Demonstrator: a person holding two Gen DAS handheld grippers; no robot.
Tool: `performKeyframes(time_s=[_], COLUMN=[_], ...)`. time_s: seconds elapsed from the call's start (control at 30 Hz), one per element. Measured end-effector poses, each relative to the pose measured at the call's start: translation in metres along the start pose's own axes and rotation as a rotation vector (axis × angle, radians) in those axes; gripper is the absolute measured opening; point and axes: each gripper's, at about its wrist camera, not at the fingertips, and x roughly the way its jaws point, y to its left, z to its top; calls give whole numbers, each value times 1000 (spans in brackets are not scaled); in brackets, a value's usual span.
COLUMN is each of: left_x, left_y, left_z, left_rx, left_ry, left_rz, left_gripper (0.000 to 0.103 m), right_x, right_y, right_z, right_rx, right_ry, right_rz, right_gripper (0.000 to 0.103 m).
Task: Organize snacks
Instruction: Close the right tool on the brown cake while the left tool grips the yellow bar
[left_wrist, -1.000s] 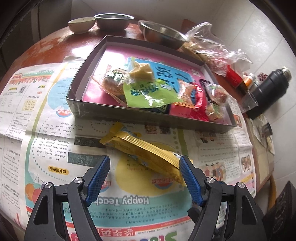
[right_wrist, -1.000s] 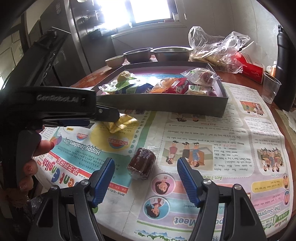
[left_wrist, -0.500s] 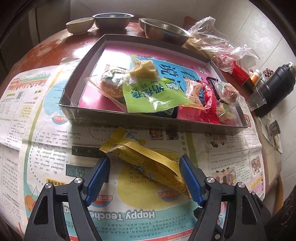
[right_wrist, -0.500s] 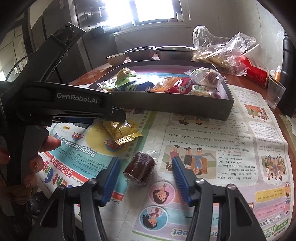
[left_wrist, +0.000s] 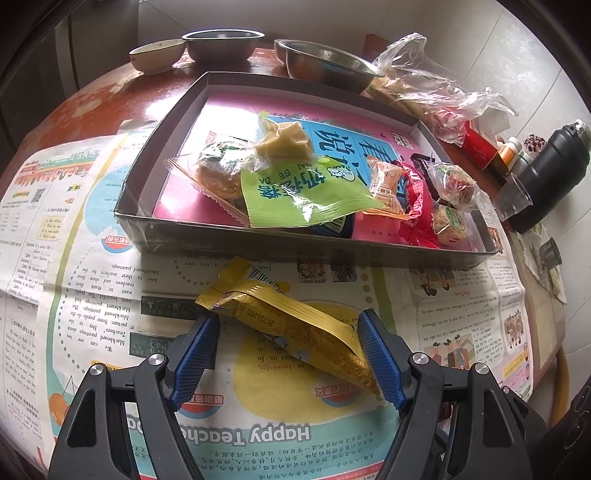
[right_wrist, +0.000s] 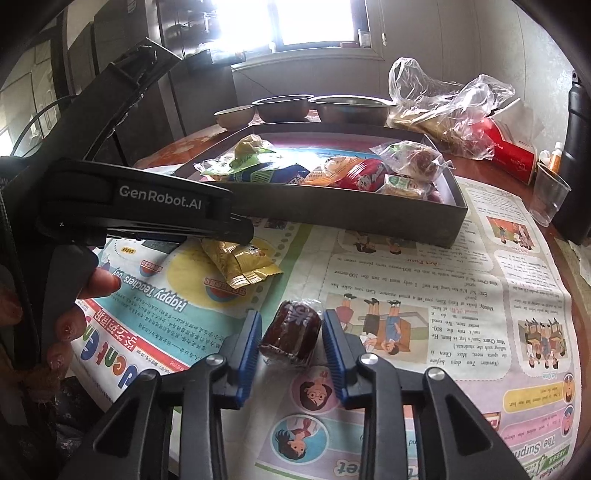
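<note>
Newspaper-covered worktop (left_wrist: 92, 280): right gripper (right_wrist: 291, 345), wide a second ago, is closing on the dark roll (right_wrist: 291, 334), pads almost touching; left gripper (left_wrist: 288, 354) stays wide astride the yellow packet (left_wrist: 295, 325); both snacks remain outside the box (left_wrist: 258, 240).

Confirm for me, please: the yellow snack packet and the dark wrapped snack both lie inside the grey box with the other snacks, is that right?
Not quite. The yellow snack packet and the dark wrapped snack both lie on the newspaper in front of the grey box, not inside it. Both wrist views show this; only the other snacks are in the box.
</note>
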Motion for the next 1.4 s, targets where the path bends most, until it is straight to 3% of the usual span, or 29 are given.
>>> performKeyframes(time_s=[0.17,0.6,0.83,1.23,1.4], left_x=[1,1,-3,-10,-12], left_y=[-3,-16,-14,0,4], left_z=[0,-8,-14,-19,-19], left_rx=[5,90,132,139,128], left_ry=[-4,-23,-28,-37,-32], left_rz=[10,48,32,-11,-34], left_gripper=[78,62,54,34,19], right_x=[-1,-4,-4,-4,-3], right_y=[-3,-18,-27,-37,-37], right_z=[0,-2,-2,-2,-1], right_rx=[6,38,57,79,79], right_ry=[-2,-19,-31,-51,-50], right_rz=[-6,-29,-44,-76,-87], right_gripper=[30,27,27,27,27])
